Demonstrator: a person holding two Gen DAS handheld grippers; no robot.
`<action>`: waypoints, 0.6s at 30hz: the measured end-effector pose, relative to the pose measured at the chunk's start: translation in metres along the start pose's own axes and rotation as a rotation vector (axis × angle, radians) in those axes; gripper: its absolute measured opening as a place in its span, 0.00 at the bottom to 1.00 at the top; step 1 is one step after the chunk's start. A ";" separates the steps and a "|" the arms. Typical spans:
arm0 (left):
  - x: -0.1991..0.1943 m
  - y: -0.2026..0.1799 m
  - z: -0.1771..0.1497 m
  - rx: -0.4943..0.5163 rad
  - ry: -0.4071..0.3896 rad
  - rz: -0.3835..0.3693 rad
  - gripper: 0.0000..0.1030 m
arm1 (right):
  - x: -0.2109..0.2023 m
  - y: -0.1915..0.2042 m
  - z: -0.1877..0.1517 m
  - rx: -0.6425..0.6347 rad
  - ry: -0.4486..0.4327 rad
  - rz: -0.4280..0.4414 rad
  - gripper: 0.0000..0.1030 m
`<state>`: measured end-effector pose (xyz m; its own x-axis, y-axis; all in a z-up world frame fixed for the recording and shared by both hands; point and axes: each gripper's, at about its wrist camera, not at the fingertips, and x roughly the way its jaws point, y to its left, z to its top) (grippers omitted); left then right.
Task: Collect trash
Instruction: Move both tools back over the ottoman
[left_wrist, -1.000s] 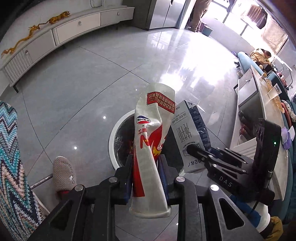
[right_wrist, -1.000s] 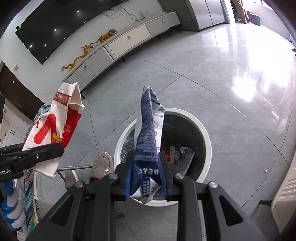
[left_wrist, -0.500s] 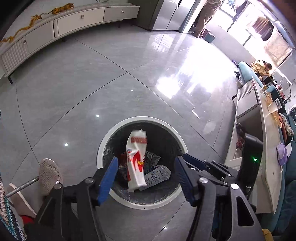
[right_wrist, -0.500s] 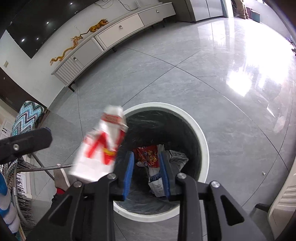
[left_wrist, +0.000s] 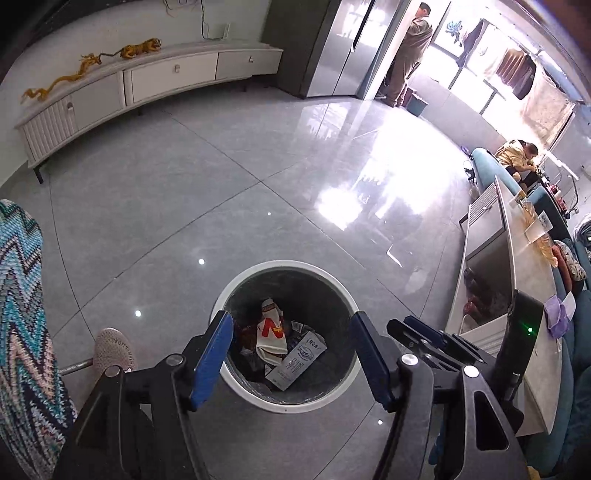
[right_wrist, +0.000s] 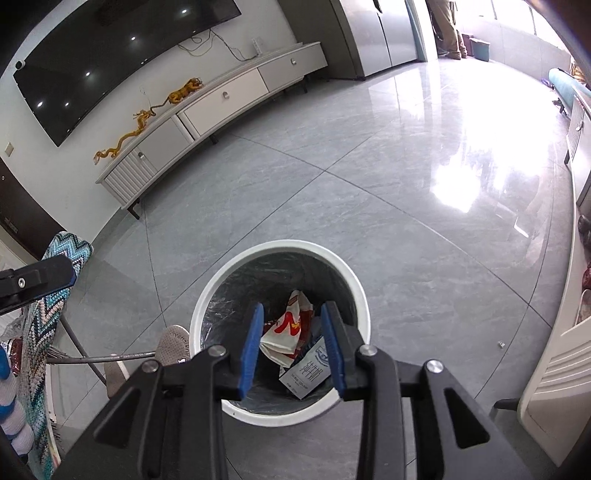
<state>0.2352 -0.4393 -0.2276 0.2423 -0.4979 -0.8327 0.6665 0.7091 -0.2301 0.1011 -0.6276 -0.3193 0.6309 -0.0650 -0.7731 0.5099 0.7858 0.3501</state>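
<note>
Both wrappers (left_wrist: 271, 330) now down in bin (left_wrist: 236, 286), left claw (left_wrist: 291, 363) and right claw (right_wrist: 291, 347) spread, slipper (left_wrist: 112, 349) beside.

Bright daylight from the far windows (left_wrist: 491, 74), hard glare on the glossy floor (right_wrist: 461, 184), fisheye-bent dark corners

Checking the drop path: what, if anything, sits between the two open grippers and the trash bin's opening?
Nothing visible. The left gripper and right gripper are open above the bin; the red-and-white wrapper and white carton lie inside.
</note>
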 end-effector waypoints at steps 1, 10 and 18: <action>-0.010 -0.003 -0.002 0.008 -0.022 0.005 0.62 | -0.010 0.003 0.001 -0.007 -0.018 -0.003 0.31; -0.110 -0.015 -0.021 0.063 -0.150 0.044 0.62 | -0.116 0.048 0.010 -0.085 -0.196 0.019 0.31; -0.201 0.000 -0.053 0.075 -0.276 0.110 0.62 | -0.213 0.105 -0.003 -0.191 -0.328 0.076 0.39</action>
<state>0.1487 -0.3129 -0.0866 0.4914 -0.5441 -0.6801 0.6733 0.7326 -0.0997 0.0184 -0.5292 -0.1192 0.8321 -0.1706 -0.5277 0.3554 0.8945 0.2713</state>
